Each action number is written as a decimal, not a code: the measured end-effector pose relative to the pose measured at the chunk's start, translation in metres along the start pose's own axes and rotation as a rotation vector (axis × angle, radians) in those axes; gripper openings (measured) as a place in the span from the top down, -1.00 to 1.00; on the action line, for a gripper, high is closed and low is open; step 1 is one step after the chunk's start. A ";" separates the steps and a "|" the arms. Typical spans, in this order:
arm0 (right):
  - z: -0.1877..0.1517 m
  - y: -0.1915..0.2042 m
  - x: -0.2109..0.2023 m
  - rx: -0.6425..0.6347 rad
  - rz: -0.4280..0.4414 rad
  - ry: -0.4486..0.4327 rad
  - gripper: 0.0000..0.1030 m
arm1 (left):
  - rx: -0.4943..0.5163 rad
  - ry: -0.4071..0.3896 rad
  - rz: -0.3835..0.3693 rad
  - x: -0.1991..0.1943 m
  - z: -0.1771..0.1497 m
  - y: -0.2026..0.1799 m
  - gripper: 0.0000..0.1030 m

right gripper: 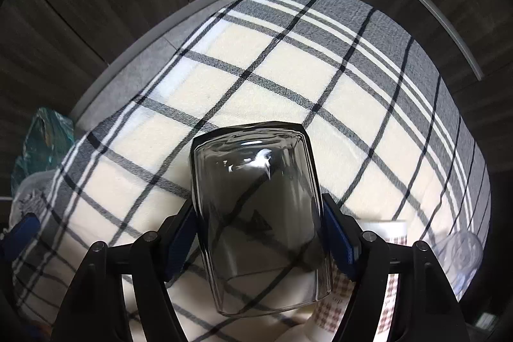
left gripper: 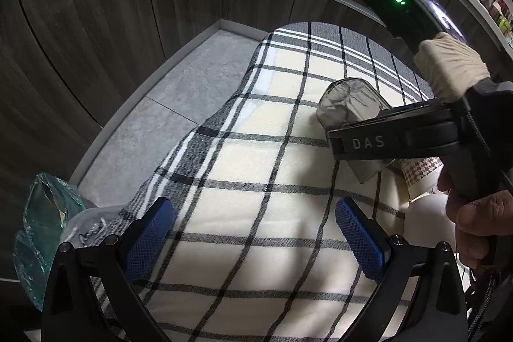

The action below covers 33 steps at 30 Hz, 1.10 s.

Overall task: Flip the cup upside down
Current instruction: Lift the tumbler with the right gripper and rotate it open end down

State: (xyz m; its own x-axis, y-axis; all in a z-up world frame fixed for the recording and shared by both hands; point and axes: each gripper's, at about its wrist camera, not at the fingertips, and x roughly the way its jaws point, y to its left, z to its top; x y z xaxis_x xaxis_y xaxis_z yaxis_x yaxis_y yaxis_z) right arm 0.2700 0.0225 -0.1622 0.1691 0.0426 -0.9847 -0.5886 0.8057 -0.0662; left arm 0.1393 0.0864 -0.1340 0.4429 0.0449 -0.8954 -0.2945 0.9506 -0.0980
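Cup: smoked transparent glass (right gripper: 256, 220), gripped between the right gripper's blue pads; thick base pointing away from the camera toward 12 o'clock, open mouth nearest the lens at 6 o'clock. In the left wrist view the same cup (left gripper: 349, 104) is tilted above the cloth, at 2 o'clock from centre.
Right gripper: (right gripper: 259, 233) jaws pinching the cup's sides; its black body lettered "DAS" (left gripper: 394, 140) crosses the cup, held by a hand (left gripper: 474, 213) at 3 o'clock.
Left gripper: (left gripper: 253, 239) jaws spread wide, nothing between the blue pads (left gripper: 360, 234); hovering over the cloth at 6 o'clock.
Cloth: cream with grey and black plaid (right gripper: 288, 79), covering the surface beneath both grippers.
Houndstooth item: red‑and‑white patterned (right gripper: 396, 249), at 4 o'clock beside the cup.
Bag: teal plastic (left gripper: 41, 226), at 8 o'clock off the cloth's edge.
Surroundings: grey floor (left gripper: 179, 98) and dark wood panels (left gripper: 96, 5) toward 11 o'clock.
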 end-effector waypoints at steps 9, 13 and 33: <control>-0.027 0.009 -0.053 0.082 0.022 -0.095 -0.37 | 0.026 -0.043 0.010 -0.036 -0.016 0.020 -1.00; -0.057 0.006 -0.077 0.171 0.023 -0.140 -0.37 | 0.040 -0.063 0.008 -0.053 -0.024 0.027 -1.00; -0.228 0.028 -0.064 0.602 -0.098 -0.178 -0.37 | 0.257 -0.164 0.029 -0.086 -0.078 0.017 -1.00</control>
State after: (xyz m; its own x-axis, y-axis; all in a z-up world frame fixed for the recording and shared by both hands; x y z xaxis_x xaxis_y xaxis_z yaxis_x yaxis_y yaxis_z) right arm 0.0628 -0.0925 -0.1380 0.3591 0.0079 -0.9333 -0.0245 0.9997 -0.0010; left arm 0.0298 0.0744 -0.0927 0.5745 0.1021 -0.8121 -0.0941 0.9938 0.0584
